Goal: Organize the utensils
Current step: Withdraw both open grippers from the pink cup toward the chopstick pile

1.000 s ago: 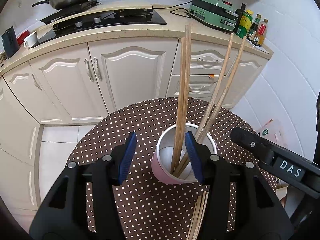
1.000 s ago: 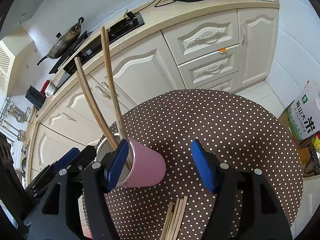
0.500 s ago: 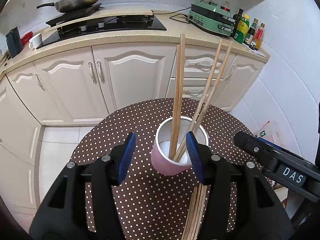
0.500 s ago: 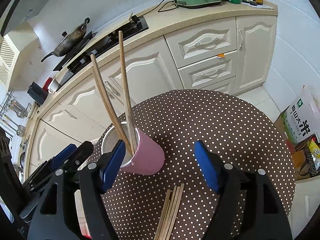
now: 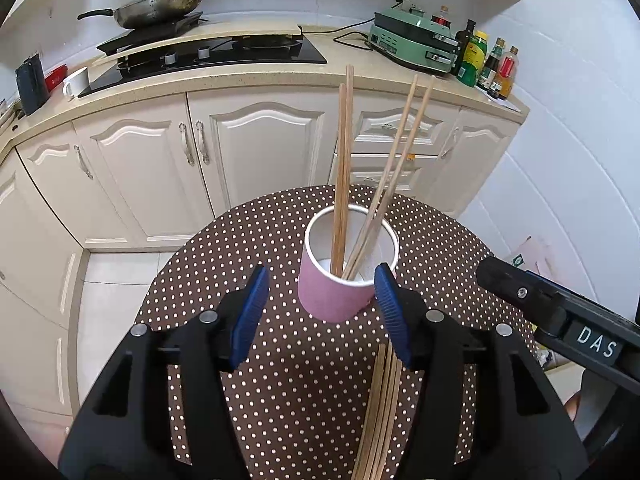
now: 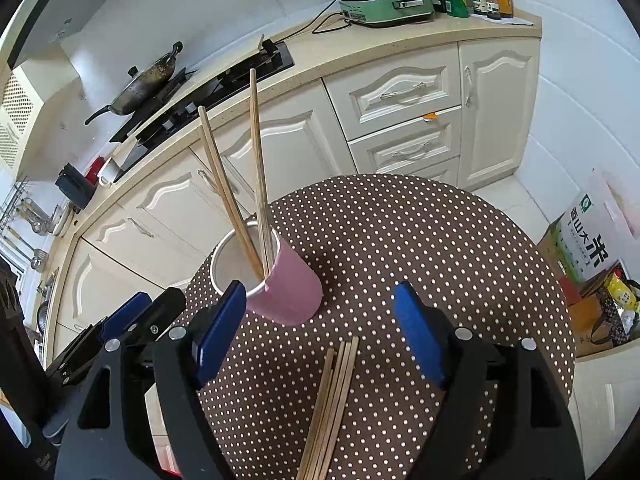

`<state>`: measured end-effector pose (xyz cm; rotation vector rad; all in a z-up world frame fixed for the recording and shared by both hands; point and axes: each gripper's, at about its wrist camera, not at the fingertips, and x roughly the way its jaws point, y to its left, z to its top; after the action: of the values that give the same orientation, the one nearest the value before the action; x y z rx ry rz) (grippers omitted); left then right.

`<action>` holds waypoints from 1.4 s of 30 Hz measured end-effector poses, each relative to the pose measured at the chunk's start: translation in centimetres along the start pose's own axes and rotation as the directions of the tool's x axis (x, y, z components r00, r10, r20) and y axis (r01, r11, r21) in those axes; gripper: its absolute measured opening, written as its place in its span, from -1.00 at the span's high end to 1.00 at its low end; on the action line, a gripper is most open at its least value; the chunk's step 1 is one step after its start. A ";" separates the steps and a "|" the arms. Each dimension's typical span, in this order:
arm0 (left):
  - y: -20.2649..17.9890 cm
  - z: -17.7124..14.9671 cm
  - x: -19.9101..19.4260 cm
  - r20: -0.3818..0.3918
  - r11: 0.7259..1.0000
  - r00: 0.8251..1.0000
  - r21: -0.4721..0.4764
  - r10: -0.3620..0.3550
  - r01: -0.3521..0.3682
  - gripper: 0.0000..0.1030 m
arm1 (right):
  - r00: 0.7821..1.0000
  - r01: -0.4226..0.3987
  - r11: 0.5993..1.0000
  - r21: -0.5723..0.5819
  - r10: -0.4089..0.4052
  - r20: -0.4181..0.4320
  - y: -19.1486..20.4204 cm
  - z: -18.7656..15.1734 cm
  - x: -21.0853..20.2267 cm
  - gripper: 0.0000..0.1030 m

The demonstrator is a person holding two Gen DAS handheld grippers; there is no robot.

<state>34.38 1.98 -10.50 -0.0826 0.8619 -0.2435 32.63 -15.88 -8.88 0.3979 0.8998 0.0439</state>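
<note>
Left wrist view: the left gripper is positioned above a round table covered with a brown polka-dot cloth. Its two blue-padded jaws are spread apart with nothing between the pads. A pink cup with a white interior stands upright on the cloth, just ahead of the fingertips and toward the right-hand jaw. Four wooden chopsticks stand in the cup: two close together and near vertical, two leaning to the right. A bundle of loose chopsticks lies flat on the cloth, partly hidden behind the right-hand jaw. Part of the right gripper's black body, labelled "DAS", enters at the right edge.

Right wrist view: the right gripper also has its jaws wide apart and empty. The pink cup stands beside the left-hand blue pad; contact between the two cannot be determined. The chopsticks in the cup lean toward the cabinets. The loose chopsticks lie on the cloth between the jaws, running toward the camera. The left gripper is visible at lower left.

Background: white cabinets, a black hob carrying a wok, and a green appliance on the countertop.
</note>
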 end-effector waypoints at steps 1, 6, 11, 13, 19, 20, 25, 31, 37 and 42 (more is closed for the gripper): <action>0.0 -0.2 -0.1 -0.001 1.000 1.000 0.002 0.000 0.000 -0.06 | 1.000 0.002 1.000 0.002 -0.002 -0.001 0.0 -0.2 -0.1 -0.43; -0.3 -1.3 -0.4 -0.016 1.000 1.000 0.023 -0.012 0.013 -0.06 | 1.000 0.020 0.999 0.025 -0.020 -0.013 -0.3 -1.4 -0.4 -0.44; -0.5 -2.4 -0.5 -0.040 0.998 0.999 0.050 -0.023 0.025 -0.08 | 0.998 0.045 0.998 0.049 -0.043 -0.037 -0.8 -2.9 -0.4 -0.44; -0.6 -3.0 -0.4 -0.053 0.998 0.998 0.060 -0.026 0.029 -0.09 | 0.997 0.055 0.997 0.058 -0.052 -0.049 -0.9 -3.5 -0.3 -0.44; -0.3 -4.7 0.2 -0.096 0.996 0.995 0.075 -0.037 0.045 -0.11 | 0.993 0.082 0.993 0.087 -0.074 -0.090 -1.4 -5.3 0.3 -0.44; -0.2 -5.0 0.3 -0.103 0.996 0.994 0.077 -0.038 0.046 -0.12 | 0.992 0.087 0.992 0.092 -0.078 -0.098 -1.5 -5.6 0.4 -0.44; 0.1 -6.5 1.2 -0.144 0.995 0.989 0.090 -0.038 0.051 -0.14 | 0.985 0.110 0.988 0.108 -0.094 -0.148 -1.8 -7.4 1.4 -0.44; 0.7 -8.0 2.4 -0.196 0.994 0.980 0.093 -0.036 0.055 -0.15 | 0.972 0.145 0.985 0.096 -0.123 -0.201 -1.7 -9.3 2.6 -0.44; 1.1 -9.4 3.6 -0.246 0.994 0.969 0.096 -0.033 0.058 -0.18 | 0.954 0.177 0.981 0.083 -0.150 -0.261 -1.7 -11.0 4.2 -0.44; 1.2 -10.5 4.5 -0.283 0.992 0.959 0.117 -0.019 0.054 -0.23 | 0.936 0.208 0.976 0.068 -0.178 -0.304 -1.7 -12.1 5.2 -0.44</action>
<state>29.38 2.33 -20.87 0.0532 1.1275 -0.3486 26.38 -12.56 -20.08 0.3993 1.2385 -0.1257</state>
